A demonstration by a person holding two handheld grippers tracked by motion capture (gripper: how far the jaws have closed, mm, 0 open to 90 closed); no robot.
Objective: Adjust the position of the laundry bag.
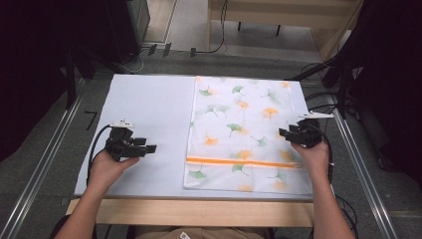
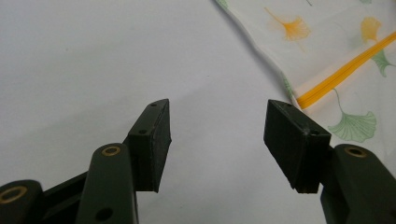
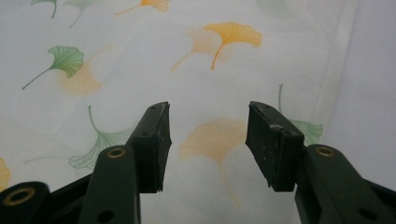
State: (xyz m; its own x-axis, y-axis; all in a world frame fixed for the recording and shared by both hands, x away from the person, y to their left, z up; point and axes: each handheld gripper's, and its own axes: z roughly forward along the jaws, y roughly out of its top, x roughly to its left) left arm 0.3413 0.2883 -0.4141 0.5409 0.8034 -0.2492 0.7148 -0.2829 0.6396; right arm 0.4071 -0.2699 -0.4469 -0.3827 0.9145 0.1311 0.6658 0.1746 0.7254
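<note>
Seemingly empty, both hand-held grippers (image 1: 149, 148) (image 1: 282, 132) gape near a half-cropped leaf-print cloth (image 1: 244, 132).

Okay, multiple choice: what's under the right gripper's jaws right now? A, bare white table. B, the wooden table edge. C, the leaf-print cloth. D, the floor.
C: in the right gripper view, the open right gripper looks down on the leaf-print cloth, and the high view places it over the cloth's right edge, while the left gripper is over bare table.
</note>
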